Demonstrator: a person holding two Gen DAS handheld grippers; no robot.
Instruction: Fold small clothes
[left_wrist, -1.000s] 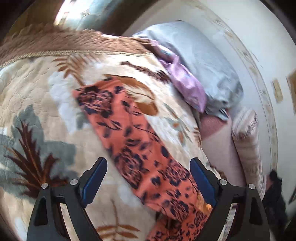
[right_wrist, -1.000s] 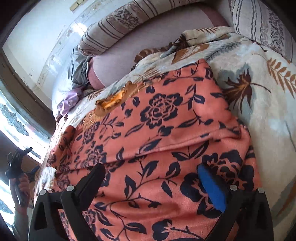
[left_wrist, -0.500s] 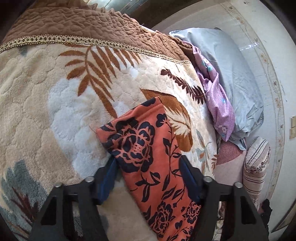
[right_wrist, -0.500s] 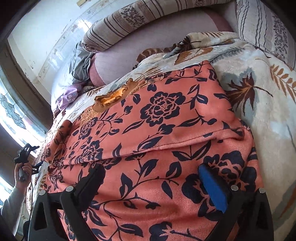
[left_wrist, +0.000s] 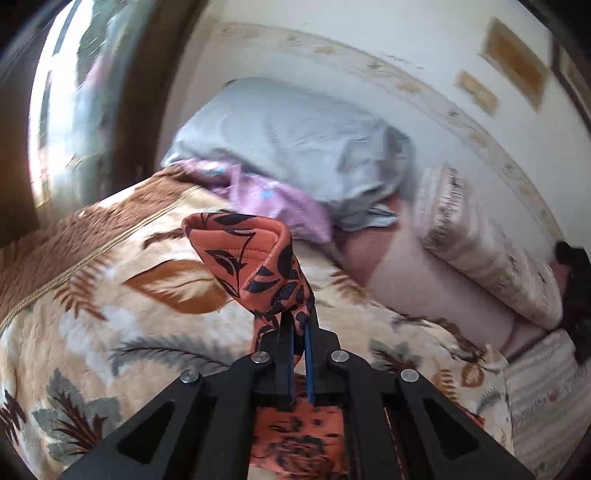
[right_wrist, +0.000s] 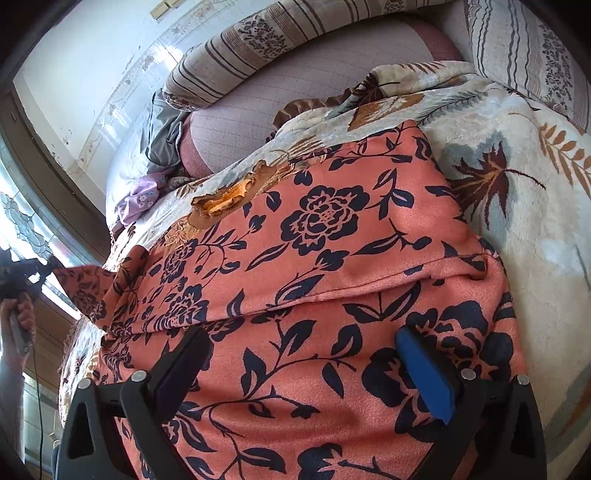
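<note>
The left gripper (left_wrist: 299, 325) pinches the orange floral garment (left_wrist: 255, 258) at its end (cloth curling toward 11 o'clock), while the right gripper (right_wrist: 314, 369), jaws spread and empty, hovers over the other end, its length running toward 10 o'clock.

A home bedroom. Striped pillows (right_wrist: 280, 40) and a grey pillow (left_wrist: 295, 147) lie beyond the beige leaf-patterned fleece blanket (left_wrist: 92, 295), beside the window (left_wrist: 62, 92).

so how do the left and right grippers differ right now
The left gripper is shut, pinching an end of the orange floral garment and holding it raised off the blanket; the right gripper is open, holding nothing.

The left gripper's fingers meet on the cloth; the right's stand wide apart over the flat-lying part.

Both have black frames with blue pads and are at the same garment.
</note>
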